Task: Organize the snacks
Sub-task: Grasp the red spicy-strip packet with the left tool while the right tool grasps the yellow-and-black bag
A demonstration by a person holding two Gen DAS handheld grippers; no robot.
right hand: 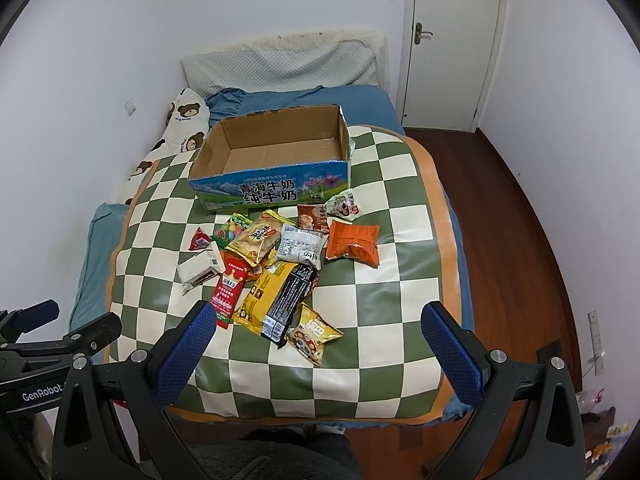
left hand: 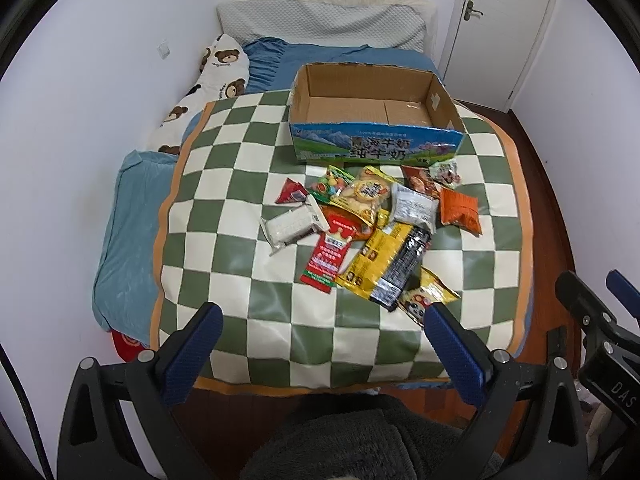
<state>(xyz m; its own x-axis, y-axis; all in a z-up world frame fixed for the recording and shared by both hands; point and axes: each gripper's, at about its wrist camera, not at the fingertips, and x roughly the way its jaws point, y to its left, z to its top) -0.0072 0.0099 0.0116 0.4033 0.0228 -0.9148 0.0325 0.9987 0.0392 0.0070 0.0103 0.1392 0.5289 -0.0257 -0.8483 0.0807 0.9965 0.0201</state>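
In front of the cardboard box (right hand: pixel 272 148), on the bed's checkered mat (right hand: pixel 380 280), the snacks lie heaped: left of the pile a red triangular packet (right hand: pixel 200 239) and a white packet (right hand: pixel 202 266), centrally a yellow-black bag (right hand: pixel 276 298), at the right an orange packet (right hand: pixel 354 243). The box holds nothing. Nearer than the pile, the left tool (left hand: pixel 322 338) and the right tool (right hand: pixel 320 338) both hover released, jaws spread wide, grasping nothing.

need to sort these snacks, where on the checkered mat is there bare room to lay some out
Bare mat lies between the snack pile and both open grippers, left, right; also left of the white packet and right of the orange bag. Crowded: the strip in front of the empty box.
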